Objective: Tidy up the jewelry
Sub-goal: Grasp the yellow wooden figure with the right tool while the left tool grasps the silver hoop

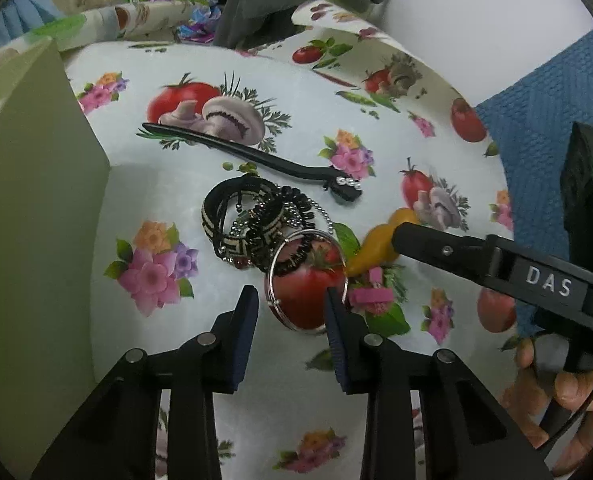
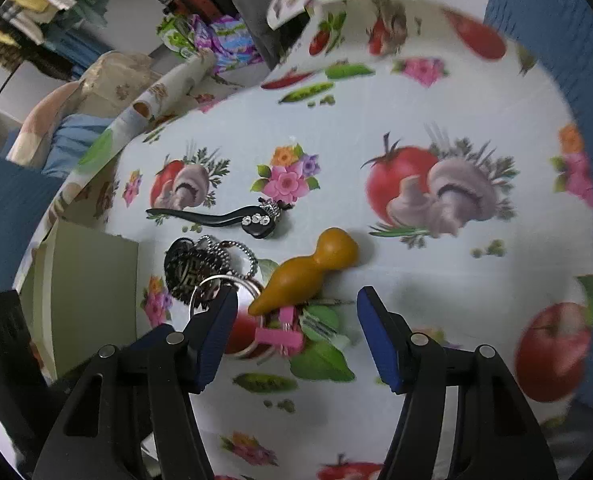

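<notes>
1. Both claws hang low over a jewelry pile on the vegetable-print tabletop, the pick-up step about to begin.
2. The left claw, partly spread and empty, straddles the silver bangle, touching nothing clearly.
3. The right claw, spread wider and empty, frames the amber hair clip and pink clip.
4. Next, judging by the layout: lower, pinch one piece, carry it to the pale green box nearby.
</notes>
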Demonstrator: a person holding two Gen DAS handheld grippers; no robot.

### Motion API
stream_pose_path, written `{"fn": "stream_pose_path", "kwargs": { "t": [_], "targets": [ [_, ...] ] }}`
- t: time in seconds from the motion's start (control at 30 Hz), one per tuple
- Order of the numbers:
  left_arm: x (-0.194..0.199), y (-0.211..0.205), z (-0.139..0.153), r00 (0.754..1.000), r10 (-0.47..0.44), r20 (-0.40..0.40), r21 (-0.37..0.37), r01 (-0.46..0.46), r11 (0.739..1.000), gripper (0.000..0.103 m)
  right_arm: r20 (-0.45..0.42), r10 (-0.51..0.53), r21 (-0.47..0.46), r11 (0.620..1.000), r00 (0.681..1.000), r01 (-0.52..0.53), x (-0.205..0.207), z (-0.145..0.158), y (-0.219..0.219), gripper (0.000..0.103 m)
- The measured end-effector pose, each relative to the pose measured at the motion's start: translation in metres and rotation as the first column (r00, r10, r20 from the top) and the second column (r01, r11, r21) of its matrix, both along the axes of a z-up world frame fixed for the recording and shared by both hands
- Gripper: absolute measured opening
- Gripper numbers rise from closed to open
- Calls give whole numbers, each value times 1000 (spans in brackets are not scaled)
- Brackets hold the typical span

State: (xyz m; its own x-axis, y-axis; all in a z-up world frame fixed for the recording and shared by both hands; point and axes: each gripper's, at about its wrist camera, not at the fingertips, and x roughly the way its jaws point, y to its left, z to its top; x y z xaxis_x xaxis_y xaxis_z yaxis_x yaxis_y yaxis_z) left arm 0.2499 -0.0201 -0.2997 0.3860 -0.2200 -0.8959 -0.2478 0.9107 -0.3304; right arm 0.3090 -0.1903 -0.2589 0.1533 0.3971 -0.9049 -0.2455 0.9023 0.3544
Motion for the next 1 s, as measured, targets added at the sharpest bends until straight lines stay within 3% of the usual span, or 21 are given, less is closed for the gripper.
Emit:
{"fn": "stream_pose_path", "kwargs": {
  "t": [0.07,0.23,0.33,0.4,0.47,0.7,1.0],
  "targets": [
    [4,1,-5,1000,4,-5,-5,-4,1000,24,-23,-5,-6,1000,1000,5,5,-8,3,60],
    [11,4,-13,1000,0,-4,-8,0,1000,22,-40,-9,-22,1000,999,8,12,-20,7,56],
    [15,3,-18,1000,-6,-12,-2,6,1000,19,-42,0,-45,999,999,-2,13,-26,9,47],
    [15,2,-20,1000,-10,-12,5,10,1000,10,-25,18,-64,998,1000,-19,13,-26,12,41],
    [17,0,-21,1000,-23,-15,12,23,1000,6,-16,36,-75,997,999,-37,15,-26,15,31],
    [14,-3,-9,1000,-21,9,18,21,1000,5,22,70,-113,991,997,-67,16,-16,20,30],
    [4,3,22,999,-10,41,3,10,1000,5,74,91,-130,988,993,-81,-1,17,12,30]
  ]
}}
